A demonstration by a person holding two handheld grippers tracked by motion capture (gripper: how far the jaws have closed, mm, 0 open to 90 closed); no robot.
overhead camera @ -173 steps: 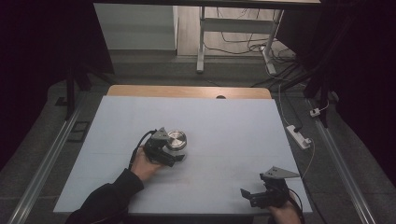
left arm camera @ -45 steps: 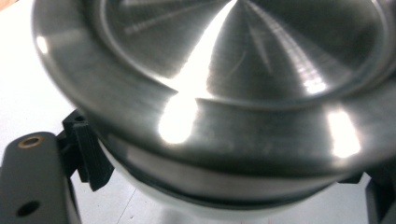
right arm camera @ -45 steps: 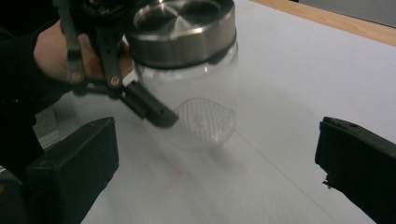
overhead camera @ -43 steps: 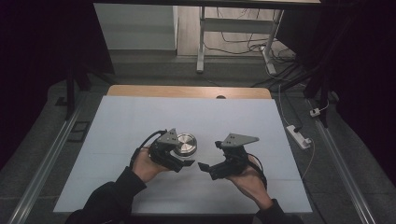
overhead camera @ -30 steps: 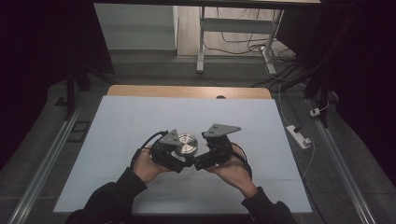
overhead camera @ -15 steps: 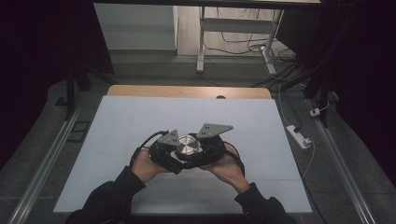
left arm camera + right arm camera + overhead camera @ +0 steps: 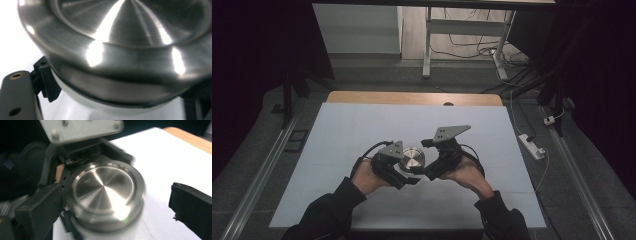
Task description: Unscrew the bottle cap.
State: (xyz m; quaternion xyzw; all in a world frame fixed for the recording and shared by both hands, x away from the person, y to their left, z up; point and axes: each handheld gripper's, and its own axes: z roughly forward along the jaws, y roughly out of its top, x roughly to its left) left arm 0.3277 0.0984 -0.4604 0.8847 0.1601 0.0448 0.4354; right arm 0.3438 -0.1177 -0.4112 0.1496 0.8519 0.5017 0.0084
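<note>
Two grippers meet over one desk (image 7: 337,130), a broad pale-blue surface with a strip of bare wood along its far edge. Both forearms in dark sleeves come in from the near side and converge at the middle of the desk, a little toward its near edge.

Next in size, the right gripper (image 7: 424,170) with its grey three-cornered plate sits just right of the middle. Its jaws have just been opening and stand wide apart, one on either side of the lid in the right gripper view, with the far jaw clear of it; I cannot tell whether the near jaw touches.

Left of it, the left gripper (image 7: 408,176) is clamped on a jar (image 7: 110,230) with a pale body.

Smallest, the jar's round brushed-steel lid (image 7: 412,159) faces up between the two grippers, shining with bright streaks.
</note>
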